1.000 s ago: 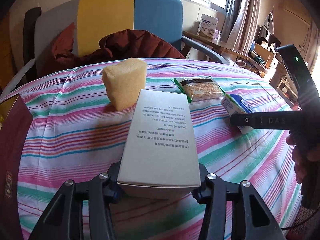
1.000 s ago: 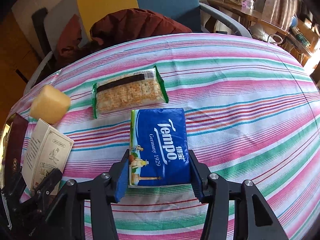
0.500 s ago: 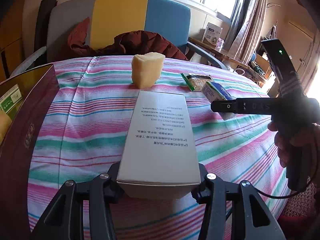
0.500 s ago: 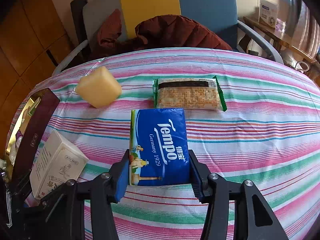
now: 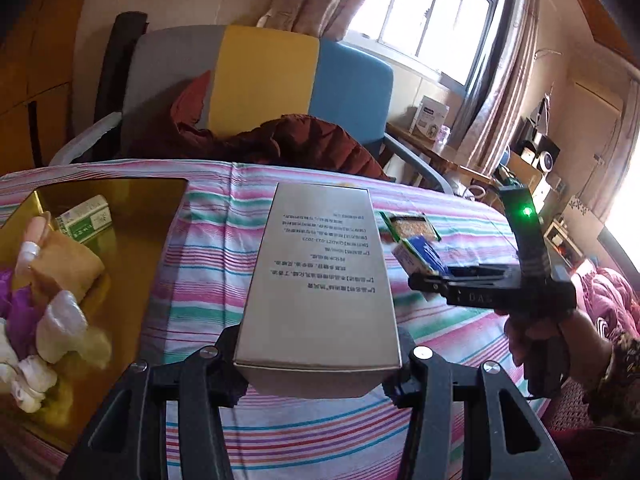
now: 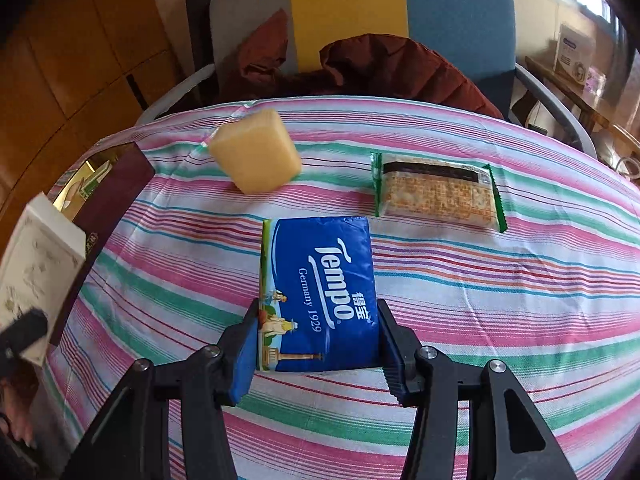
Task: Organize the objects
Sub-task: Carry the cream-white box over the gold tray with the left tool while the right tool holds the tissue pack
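Note:
My left gripper [image 5: 316, 364] is shut on a grey carton [image 5: 320, 280] with printed text, held above the striped table, just right of the open gold-lined box [image 5: 132, 248]. The carton also shows in the right wrist view [image 6: 36, 276]. My right gripper [image 6: 318, 344] is shut on a blue Tempo tissue pack [image 6: 318, 292], held over the table; it also shows in the left wrist view [image 5: 420, 258]. A yellow sponge block [image 6: 256, 156] and a cracker packet [image 6: 436, 196] lie on the cloth beyond it.
The gold-lined box holds a green-white small box [image 5: 86, 218], a brown wrapped item [image 5: 64, 268] and white and purple bits [image 5: 60, 332]. Its dark red wall [image 6: 116, 188] stands at the table's left. A chair with a red jacket [image 6: 380, 68] stands behind the table.
My left gripper has swung left with the carton, so the gold-lined box now fills the left of its view. My right gripper has drawn back and left with the tissue pack.

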Motion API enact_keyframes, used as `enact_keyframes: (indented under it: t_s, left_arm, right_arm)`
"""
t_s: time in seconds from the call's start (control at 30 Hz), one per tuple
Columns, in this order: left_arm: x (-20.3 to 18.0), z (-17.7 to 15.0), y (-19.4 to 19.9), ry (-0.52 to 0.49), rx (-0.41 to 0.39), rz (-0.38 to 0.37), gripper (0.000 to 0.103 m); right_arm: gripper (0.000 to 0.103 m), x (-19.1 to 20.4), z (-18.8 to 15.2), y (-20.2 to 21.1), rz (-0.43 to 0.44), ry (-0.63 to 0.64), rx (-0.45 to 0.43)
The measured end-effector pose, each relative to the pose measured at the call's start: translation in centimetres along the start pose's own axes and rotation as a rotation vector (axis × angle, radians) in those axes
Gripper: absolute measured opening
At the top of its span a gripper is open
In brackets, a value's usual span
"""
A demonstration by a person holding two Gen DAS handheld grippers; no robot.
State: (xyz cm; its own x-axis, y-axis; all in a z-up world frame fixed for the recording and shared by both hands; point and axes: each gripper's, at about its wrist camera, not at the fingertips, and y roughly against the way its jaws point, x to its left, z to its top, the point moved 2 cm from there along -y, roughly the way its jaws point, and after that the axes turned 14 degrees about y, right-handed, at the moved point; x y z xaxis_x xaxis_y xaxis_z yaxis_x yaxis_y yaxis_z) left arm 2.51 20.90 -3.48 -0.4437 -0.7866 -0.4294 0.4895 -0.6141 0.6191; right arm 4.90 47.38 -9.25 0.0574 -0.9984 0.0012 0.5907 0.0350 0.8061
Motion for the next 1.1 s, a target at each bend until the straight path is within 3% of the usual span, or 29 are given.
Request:
enact_keyframes:
  t_s: [0.27, 0.4, 0.6, 0.77, 0.9, 1.1]
  left_arm:
    - [7.8, 6.7, 1.6, 0.208, -0.055, 0.059, 0.051]
    - [11.7, 8.2, -0.9, 0.308, 0.043, 0.088, 0.052]
    - [14.4, 8.2, -4.7, 0.406, 0.174, 0.100, 0.052]
    - [15.0, 8.5, -7.0, 0.399, 0.223, 0.197, 0.052]
    - [15.6, 9.5, -7.9, 0.316, 0.199, 0.327, 0.051]
    - [17.0, 10.8, -8.6, 0.302, 0.183, 0.424, 0.053]
  right_arm:
    - [0.053, 1.6, 0.3, 0.4, 0.030, 0.013, -0.042]
    - [0.053, 2.1, 0.3, 0.0, 0.032, 0.021, -0.035]
    - [0.053, 2.1, 0.3, -0.2, 0.033, 0.023, -0.035]
    - [0.053, 2.1, 0.4, -0.2, 0.035, 0.022, -0.040]
    - [0.053, 2.1, 0.5, -0.2, 0.032, 0.030, -0.040]
    - [0.053, 1.9, 0.5, -0.2, 0.035, 0.028, -0.041]
